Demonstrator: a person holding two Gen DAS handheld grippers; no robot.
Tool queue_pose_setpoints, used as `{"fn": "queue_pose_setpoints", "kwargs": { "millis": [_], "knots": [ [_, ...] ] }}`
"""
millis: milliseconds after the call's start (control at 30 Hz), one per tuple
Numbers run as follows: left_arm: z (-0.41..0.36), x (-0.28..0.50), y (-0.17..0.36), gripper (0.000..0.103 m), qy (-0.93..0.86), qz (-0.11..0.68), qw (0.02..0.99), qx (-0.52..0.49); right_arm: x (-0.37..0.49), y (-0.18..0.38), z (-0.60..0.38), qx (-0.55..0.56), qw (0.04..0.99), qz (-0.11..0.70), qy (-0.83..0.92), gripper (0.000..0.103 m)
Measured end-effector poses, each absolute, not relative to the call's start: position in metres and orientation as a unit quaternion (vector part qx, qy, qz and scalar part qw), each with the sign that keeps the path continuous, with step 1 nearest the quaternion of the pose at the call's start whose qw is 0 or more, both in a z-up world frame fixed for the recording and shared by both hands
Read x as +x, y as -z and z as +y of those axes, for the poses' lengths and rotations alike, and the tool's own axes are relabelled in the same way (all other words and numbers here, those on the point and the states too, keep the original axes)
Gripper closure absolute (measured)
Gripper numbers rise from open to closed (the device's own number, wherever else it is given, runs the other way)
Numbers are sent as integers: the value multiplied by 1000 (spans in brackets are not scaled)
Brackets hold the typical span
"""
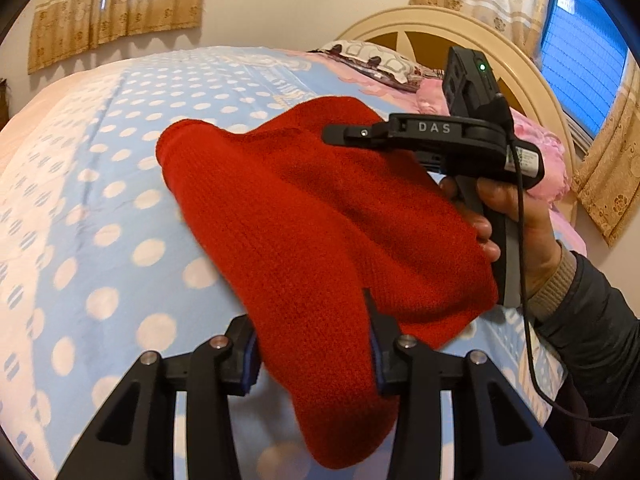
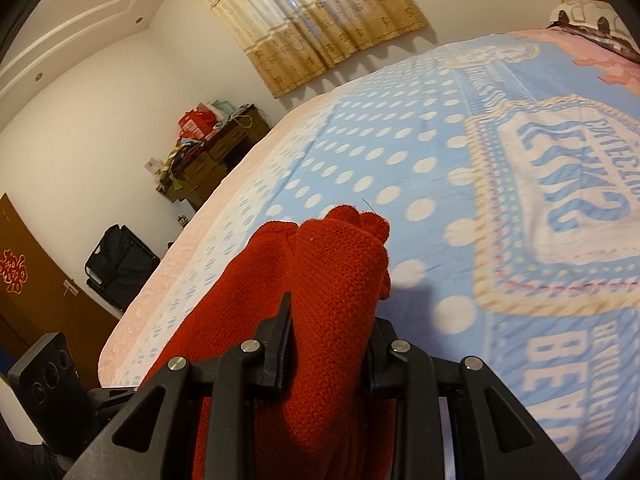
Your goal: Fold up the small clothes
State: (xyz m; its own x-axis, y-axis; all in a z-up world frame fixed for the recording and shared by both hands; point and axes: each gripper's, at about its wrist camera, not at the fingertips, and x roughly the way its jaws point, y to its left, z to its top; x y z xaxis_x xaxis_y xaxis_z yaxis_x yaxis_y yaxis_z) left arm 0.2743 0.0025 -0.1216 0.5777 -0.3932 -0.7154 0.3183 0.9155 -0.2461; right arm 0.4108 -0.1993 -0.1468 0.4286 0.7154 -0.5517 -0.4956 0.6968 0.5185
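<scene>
A small red knitted garment (image 1: 304, 216) hangs between my two grippers above the blue polka-dot bedspread (image 1: 100, 200). My left gripper (image 1: 312, 352) is shut on its near edge, with cloth bunched between the jaws. My right gripper (image 2: 330, 332) is shut on the other edge of the red garment (image 2: 332, 276), which bulges over the jaws. In the left wrist view the right gripper's body (image 1: 440, 140) shows at the garment's right side, held in a hand; its fingertips are hidden behind the cloth.
The bed's cream headboard (image 1: 460, 32) and pillows (image 1: 372, 60) lie at the far right. A dark wooden dresser (image 2: 216, 152) with clutter and a black bag (image 2: 120, 264) stand past the bed's left edge. Curtains hang on the walls.
</scene>
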Motion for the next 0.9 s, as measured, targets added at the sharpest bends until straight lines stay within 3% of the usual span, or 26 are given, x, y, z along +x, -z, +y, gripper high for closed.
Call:
{"fn": "queue_pose_setpoints", "kwargs": {
  "millis": [900],
  "knots": [
    [91,210,111,61,95,377,916,-98,363,131,-38,90,791,401,-453,75]
  ]
}}
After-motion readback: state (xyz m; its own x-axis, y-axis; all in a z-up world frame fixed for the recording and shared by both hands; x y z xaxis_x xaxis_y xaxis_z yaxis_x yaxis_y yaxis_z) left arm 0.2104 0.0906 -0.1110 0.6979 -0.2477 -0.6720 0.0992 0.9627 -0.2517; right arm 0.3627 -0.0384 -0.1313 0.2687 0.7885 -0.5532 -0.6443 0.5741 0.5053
